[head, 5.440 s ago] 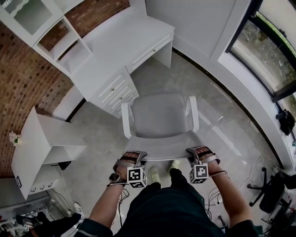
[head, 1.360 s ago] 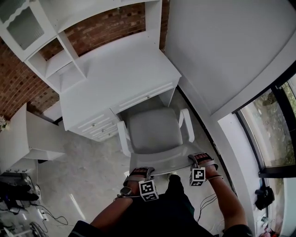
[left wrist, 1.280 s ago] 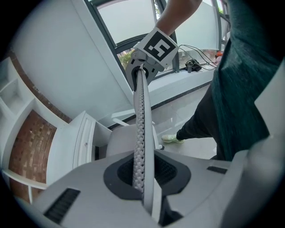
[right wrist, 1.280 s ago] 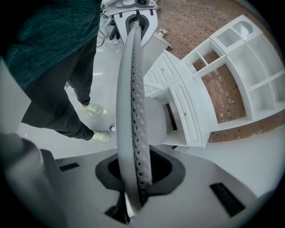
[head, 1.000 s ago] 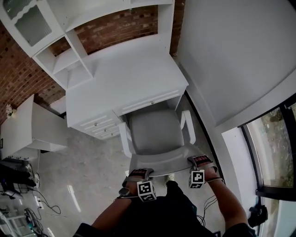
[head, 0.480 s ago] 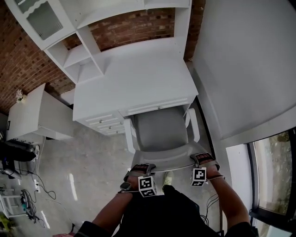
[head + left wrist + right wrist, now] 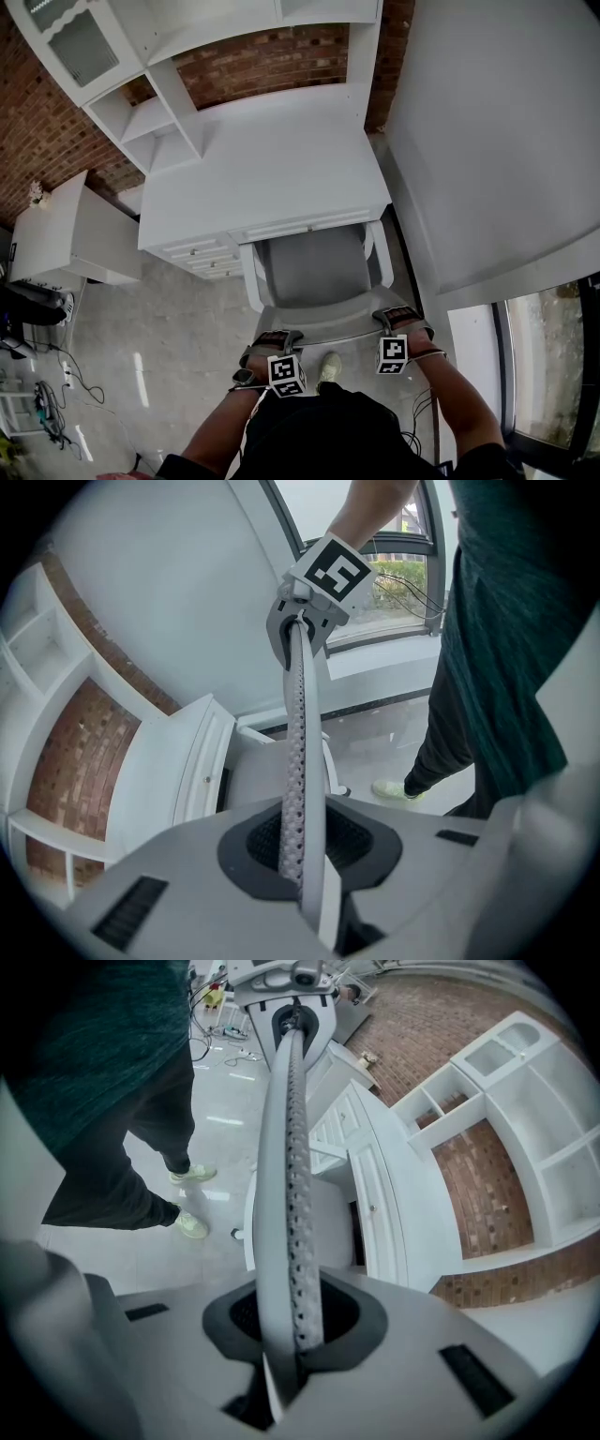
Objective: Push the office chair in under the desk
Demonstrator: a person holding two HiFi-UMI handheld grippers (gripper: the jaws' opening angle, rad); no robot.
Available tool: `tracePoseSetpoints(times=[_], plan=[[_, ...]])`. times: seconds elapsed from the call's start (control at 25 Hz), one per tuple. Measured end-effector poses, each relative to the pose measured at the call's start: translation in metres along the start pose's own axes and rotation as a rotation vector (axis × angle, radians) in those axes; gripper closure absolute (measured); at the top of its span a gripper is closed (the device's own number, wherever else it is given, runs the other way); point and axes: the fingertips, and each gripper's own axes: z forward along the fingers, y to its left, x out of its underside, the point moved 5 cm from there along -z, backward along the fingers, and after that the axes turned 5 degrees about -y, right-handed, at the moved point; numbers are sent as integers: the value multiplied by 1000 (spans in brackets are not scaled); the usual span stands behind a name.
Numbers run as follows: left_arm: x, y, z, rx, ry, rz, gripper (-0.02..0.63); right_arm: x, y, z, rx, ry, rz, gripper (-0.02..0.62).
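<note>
The office chair has a grey seat [image 7: 314,267], white armrests and a thin perforated backrest [image 7: 328,323]. The front of its seat sits under the edge of the white desk [image 7: 272,169], between the drawer unit and the right wall. My left gripper [image 7: 277,336] is shut on the left end of the backrest's top edge [image 7: 302,761]. My right gripper [image 7: 392,315] is shut on the right end [image 7: 286,1194], and its jaws have just tightened a little on that edge. Each gripper view shows the other gripper at the far end of the rim.
A white hutch with shelves [image 7: 150,122] stands on the desk against a brick wall [image 7: 272,56]. A low white cabinet [image 7: 70,234] is at the left and a white wall [image 7: 487,141] close on the right. Cables [image 7: 47,394] lie on the floor at the left.
The chair has rolled toward the desk, and its seat front has gone under the desk edge. Both grippers moved forward with the backrest.
</note>
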Motion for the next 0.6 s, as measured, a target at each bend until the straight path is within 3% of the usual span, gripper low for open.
tracePoseSetpoints(times=[0.6], plan=[[15,18,1,19,15,11,558,-13,-8,8,-20,-39,29,558]])
